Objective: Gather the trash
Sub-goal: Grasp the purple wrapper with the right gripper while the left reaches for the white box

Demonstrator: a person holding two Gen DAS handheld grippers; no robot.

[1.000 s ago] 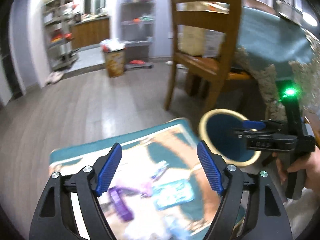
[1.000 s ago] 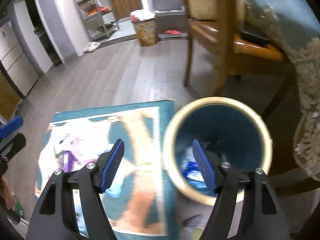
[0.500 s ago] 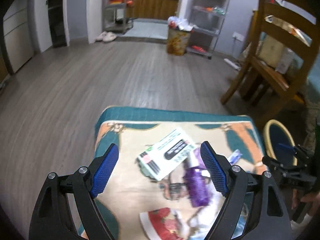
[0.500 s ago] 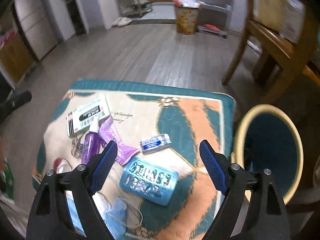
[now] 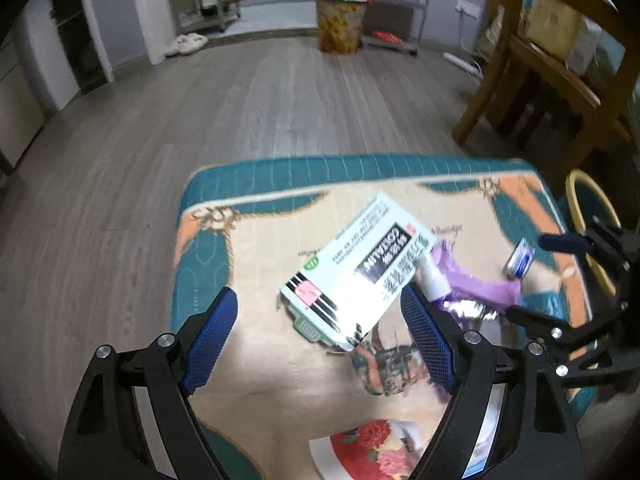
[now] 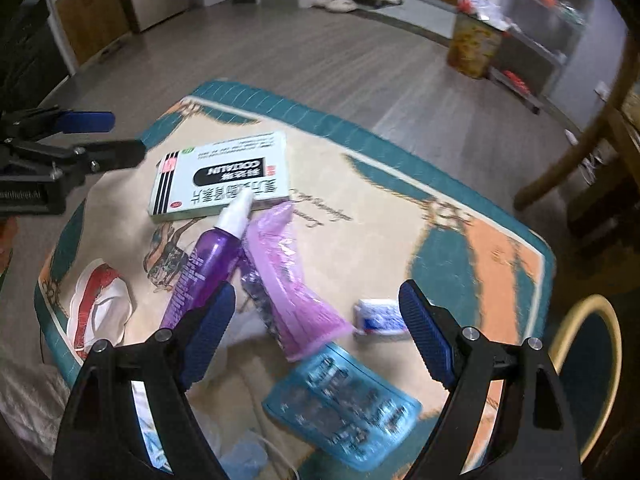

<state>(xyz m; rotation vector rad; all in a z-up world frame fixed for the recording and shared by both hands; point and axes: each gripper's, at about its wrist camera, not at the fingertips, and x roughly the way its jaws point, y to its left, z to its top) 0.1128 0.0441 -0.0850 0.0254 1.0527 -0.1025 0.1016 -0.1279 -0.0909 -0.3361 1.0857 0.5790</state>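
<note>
— Where's the trash?
— Medicine box [image 5: 357, 269], purple spray bottle [image 6: 208, 264] and pink wrapper [image 6: 288, 276] lie on the counter [image 5: 256, 360].
— The tongs?
— Left tongs [image 5: 320, 344] and right tongs [image 6: 316, 332] both gape wide, holding nothing.

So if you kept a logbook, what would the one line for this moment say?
left tool: open, empty, over white medicine box | right tool: open, empty, over pink wrapper | bin: beside mat
</note>
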